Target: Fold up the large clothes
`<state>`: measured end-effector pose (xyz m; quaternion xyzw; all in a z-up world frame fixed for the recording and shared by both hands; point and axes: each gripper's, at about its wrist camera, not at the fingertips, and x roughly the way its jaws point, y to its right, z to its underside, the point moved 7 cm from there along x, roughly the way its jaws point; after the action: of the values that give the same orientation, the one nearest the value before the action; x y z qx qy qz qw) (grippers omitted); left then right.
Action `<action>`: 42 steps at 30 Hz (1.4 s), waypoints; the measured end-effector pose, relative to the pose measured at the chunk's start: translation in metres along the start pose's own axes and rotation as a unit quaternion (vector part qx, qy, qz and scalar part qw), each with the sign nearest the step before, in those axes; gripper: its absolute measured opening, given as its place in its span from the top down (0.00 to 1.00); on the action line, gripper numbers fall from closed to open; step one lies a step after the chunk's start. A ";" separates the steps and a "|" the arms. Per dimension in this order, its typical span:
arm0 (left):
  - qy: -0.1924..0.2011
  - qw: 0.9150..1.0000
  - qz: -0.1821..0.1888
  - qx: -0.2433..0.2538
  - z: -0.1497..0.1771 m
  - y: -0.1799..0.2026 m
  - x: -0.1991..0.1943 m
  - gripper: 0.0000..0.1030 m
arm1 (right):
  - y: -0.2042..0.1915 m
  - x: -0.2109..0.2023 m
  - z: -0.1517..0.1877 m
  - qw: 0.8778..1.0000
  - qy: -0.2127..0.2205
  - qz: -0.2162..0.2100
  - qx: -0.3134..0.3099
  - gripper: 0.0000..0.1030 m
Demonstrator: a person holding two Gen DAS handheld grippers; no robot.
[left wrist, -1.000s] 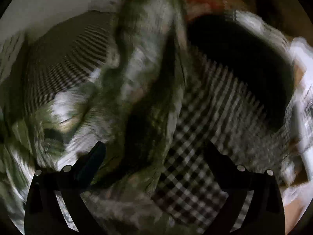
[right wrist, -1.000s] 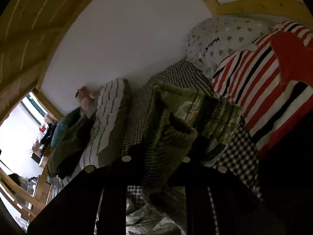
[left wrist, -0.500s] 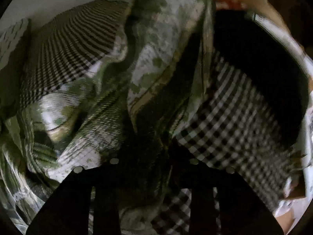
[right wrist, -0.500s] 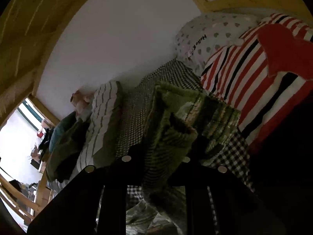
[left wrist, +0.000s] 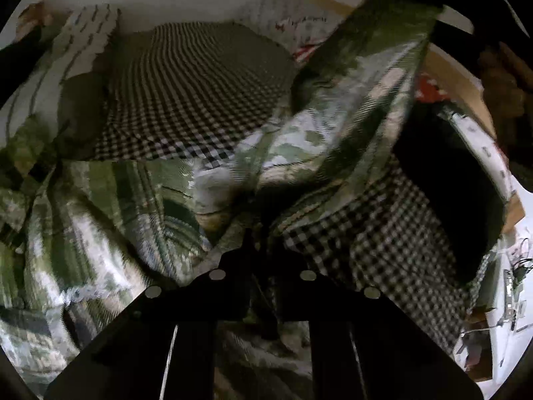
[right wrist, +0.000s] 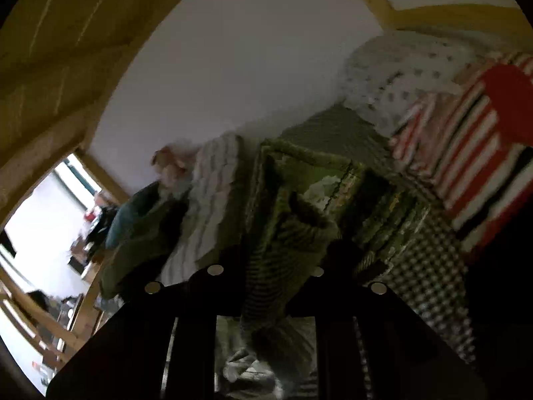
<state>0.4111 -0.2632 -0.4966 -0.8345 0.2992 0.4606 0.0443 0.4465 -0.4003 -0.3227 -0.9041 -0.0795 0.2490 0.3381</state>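
Left wrist view: green plaid garment (left wrist: 333, 126) sprawls over black-and-white checked bedspread (left wrist: 200, 93), pillows behind, blurry. Left gripper (left wrist: 258, 243) angled down, jaws just closed from wide open, now pinching a fold of the garment. Right wrist view: right gripper (right wrist: 283, 266) nearly level, clamped on a bunched garment edge, same grip as before; striped red pillow (right wrist: 466, 166), dotted pillow (right wrist: 393, 76), wooden frame (right wrist: 50, 66) around; view shifted, blurred.

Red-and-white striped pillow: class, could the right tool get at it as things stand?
Probably not. The right tool is shut on the green plaid flannel garment, so it has no free grip; the red-and-white striped pillow lies beyond, otherwise unobstructed.
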 end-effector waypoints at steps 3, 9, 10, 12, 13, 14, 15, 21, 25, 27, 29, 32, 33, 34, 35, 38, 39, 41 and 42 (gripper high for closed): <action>0.018 1.000 0.003 -0.017 0.008 0.001 -0.023 0.90 | -0.045 0.008 0.004 0.999 -0.012 -0.028 -0.031 0.84; 0.020 0.997 -0.023 -0.074 0.039 -0.023 -0.036 0.90 | -0.136 0.035 0.034 0.992 -0.053 -0.086 -0.079 0.84; 0.019 0.996 -0.029 -0.078 0.046 -0.028 -0.037 0.90 | -0.150 0.041 0.042 0.990 -0.062 -0.094 -0.086 0.84; 0.018 0.995 -0.040 -0.089 0.057 -0.043 -0.042 0.90 | -0.178 0.052 0.059 0.985 -0.080 -0.112 -0.101 0.84; 0.017 0.995 -0.045 -0.091 0.062 -0.049 -0.044 0.90 | -0.186 0.056 0.065 0.984 -0.085 -0.116 -0.104 0.84; 0.016 0.995 -0.051 -0.090 0.065 -0.055 -0.046 0.90 | -0.203 0.064 0.077 0.981 -0.097 -0.126 -0.110 0.84; 0.016 0.994 -0.060 -0.088 0.070 -0.061 -0.050 0.89 | -0.214 0.070 0.086 0.979 -0.105 -0.132 -0.115 0.84; 0.005 0.992 -0.077 -0.100 0.097 -0.097 -0.061 0.77 | -0.280 0.106 0.142 0.965 -0.149 -0.169 -0.132 0.84; 0.005 0.990 -0.091 -0.105 0.115 -0.115 -0.074 0.75 | -0.319 0.129 0.182 0.955 -0.181 -0.188 -0.143 0.84; 0.007 0.988 -0.101 -0.114 0.123 -0.128 -0.086 0.74 | -0.340 0.141 0.206 0.948 -0.198 -0.195 -0.154 0.84; 0.011 0.986 -0.117 -0.119 0.133 -0.144 -0.100 0.63 | -0.359 0.151 0.237 0.940 -0.219 -0.199 -0.168 0.84; 0.005 0.980 -0.152 -0.126 0.156 -0.174 -0.121 0.57 | -0.379 0.166 0.281 0.932 -0.246 -0.200 -0.174 0.84; 0.001 0.977 -0.163 -0.135 0.166 -0.189 -0.128 0.55 | -0.385 0.173 0.298 0.930 -0.257 -0.198 -0.173 0.84; -0.002 0.975 -0.172 -0.141 0.174 -0.200 -0.134 0.50 | -0.388 0.177 0.312 0.928 -0.264 -0.196 -0.176 0.84; -0.007 0.971 -0.188 -0.148 0.184 -0.217 -0.141 0.47 | -0.393 0.182 0.328 0.926 -0.271 -0.193 -0.179 0.84; -0.010 0.962 -0.216 -0.165 0.201 -0.251 -0.157 0.27 | -0.403 0.197 0.375 0.921 -0.293 -0.179 -0.186 0.84; -0.007 0.960 -0.222 -0.173 0.206 -0.264 -0.165 0.26 | -0.404 0.202 0.389 0.919 -0.299 -0.172 -0.189 0.84; -0.005 0.954 -0.238 -0.180 0.215 -0.288 -0.178 0.17 | -0.405 0.210 0.417 0.917 -0.311 -0.158 -0.196 0.84; -0.003 0.953 -0.245 -0.180 0.217 -0.296 -0.182 0.16 | -0.404 0.213 0.428 0.915 -0.315 -0.153 -0.199 0.84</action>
<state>0.3370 0.1380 -0.5353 -0.8748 -0.0026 0.4845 0.0061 0.4251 0.2176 -0.4211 -0.8043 -0.3671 0.4450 0.1423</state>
